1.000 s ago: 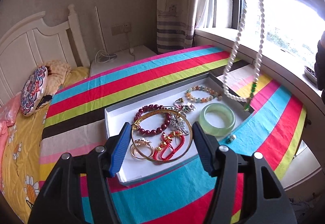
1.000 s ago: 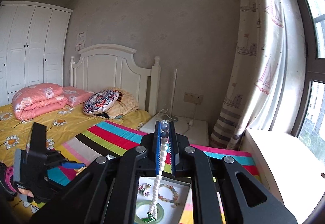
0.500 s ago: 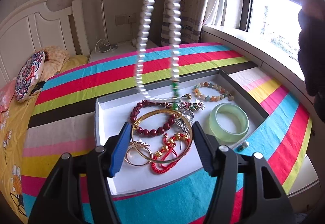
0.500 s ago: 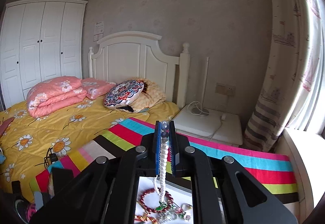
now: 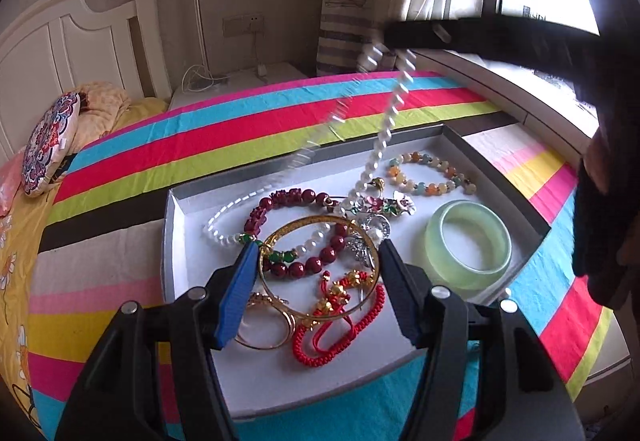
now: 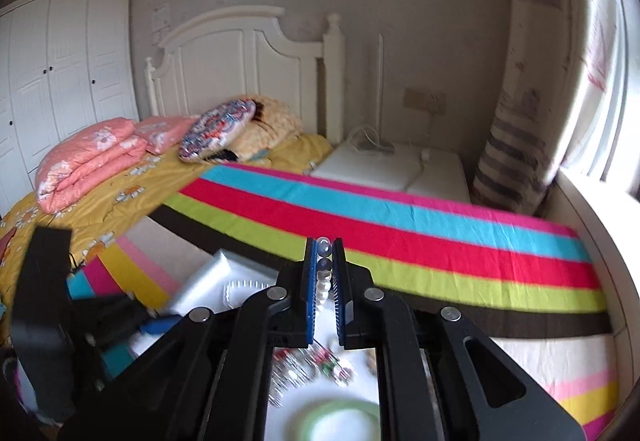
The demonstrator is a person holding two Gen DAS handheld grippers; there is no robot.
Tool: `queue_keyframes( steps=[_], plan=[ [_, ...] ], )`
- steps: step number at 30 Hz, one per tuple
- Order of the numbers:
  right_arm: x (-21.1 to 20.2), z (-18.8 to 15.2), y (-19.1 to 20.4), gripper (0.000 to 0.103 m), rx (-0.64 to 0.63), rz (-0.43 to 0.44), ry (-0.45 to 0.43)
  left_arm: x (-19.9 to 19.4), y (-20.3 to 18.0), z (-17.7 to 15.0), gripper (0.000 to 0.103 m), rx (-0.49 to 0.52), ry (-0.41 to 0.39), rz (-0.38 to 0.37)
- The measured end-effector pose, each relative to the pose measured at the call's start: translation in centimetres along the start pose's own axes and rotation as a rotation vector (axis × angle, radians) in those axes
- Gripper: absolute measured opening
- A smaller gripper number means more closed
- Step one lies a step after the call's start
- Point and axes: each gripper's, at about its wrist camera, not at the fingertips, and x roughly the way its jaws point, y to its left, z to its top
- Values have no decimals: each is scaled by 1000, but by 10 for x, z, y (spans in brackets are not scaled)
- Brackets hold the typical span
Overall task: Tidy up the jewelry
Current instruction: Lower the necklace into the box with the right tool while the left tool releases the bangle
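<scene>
White pearl necklace [image 5: 386, 133] with green beads, pinched in right gripper [image 6: 324, 261], left gripper [image 5: 316, 273] wide

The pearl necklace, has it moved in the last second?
Yes. The pearl necklace has swung left from the window side and down; its lower end now lies inside the tray.

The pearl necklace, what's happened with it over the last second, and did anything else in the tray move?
The right gripper, shut on the pearl necklace, carried it from beside the window over the tray and lowered it. Its lower end now lies in the tray across the red bead bracelet and gold bangle. The left gripper stayed open and empty above the tray; the green bangle and other pieces did not move.
</scene>
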Motion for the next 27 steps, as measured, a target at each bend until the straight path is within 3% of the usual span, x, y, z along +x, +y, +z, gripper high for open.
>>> queue_keyframes(
  steps=[6, 12, 13, 16, 23, 27],
  plan=[
    [19, -49, -42, 9, 75, -53, 124, 23, 5, 2, 61, -36, 63, -1],
    [23, -78, -61, 12, 153, -55, 201, 30, 10, 5, 61, -66, 85, 4],
    [24, -80, -64, 18, 170, -56, 211, 31, 12, 6, 62, -65, 88, 3],
    [16, -86, -71, 77, 232, -31, 202, 29, 10, 5, 81, -59, 84, 7],
    [-31, -98, -76, 79, 293, 19, 110, -1, 14, -6, 100, -60, 4, 81],
    [-61, -114, -78, 79, 339, 26, 74, -34, 21, -20, 101, -88, -62, 140]
  ],
)
